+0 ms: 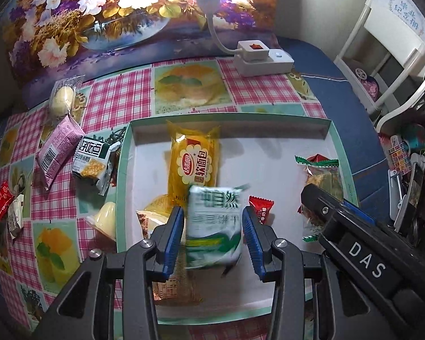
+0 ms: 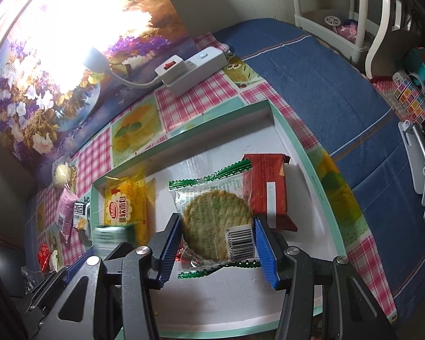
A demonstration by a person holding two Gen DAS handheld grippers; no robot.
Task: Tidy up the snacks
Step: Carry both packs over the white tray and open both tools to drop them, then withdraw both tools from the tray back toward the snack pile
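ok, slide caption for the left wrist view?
Left tool open around a blurred green-white snack packet above the tray.

Blurred green-white snack packet [image 1: 214, 226] above the tray [image 1: 121, 170], yellow bread pack [image 1: 194, 161] and round cracker packet [image 2: 216, 223] lying flat inside, purple packet [image 1: 58, 153] on desk.

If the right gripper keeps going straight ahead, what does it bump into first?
Most likely the round cracker packet, already lying between the open right gripper fingers in the tray. The red packet lies just beyond; depth is hard to judge.
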